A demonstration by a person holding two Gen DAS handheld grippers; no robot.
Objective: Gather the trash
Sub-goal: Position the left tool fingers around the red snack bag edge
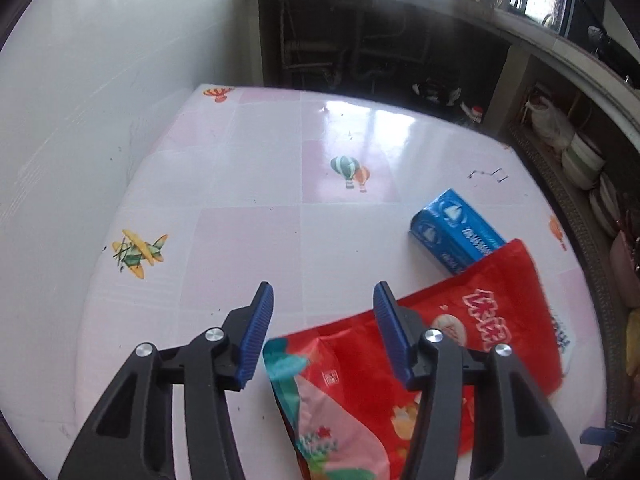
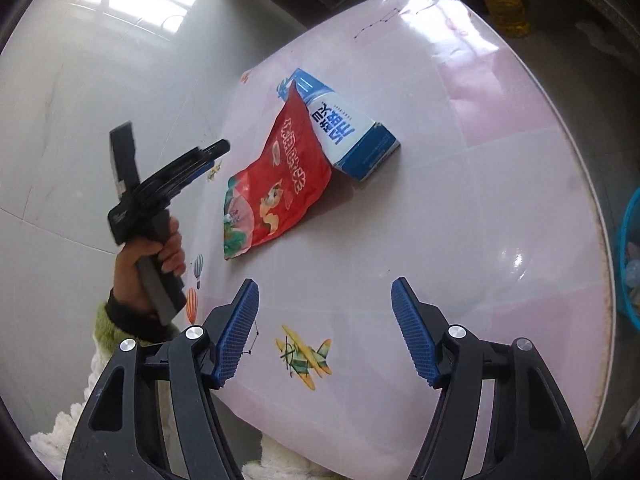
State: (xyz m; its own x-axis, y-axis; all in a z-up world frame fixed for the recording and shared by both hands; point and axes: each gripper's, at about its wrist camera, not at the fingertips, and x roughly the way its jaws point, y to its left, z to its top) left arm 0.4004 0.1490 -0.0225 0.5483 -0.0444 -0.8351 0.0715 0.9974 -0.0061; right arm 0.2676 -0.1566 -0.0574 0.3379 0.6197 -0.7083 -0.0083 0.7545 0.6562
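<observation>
Left gripper: jaws apart, holding nothing, poised over the red snack bag.
Right gripper: agape, empty.
Trash: bag mid-table, leaning on the blue carton.
Risk: slick foil could slip and nudge the carton.

The table has a glossy cover with pale pink and white squares and small prints of aeroplanes and balloons. On it lies a red snack bag; its far end rests on a blue and white carton.
</observation>
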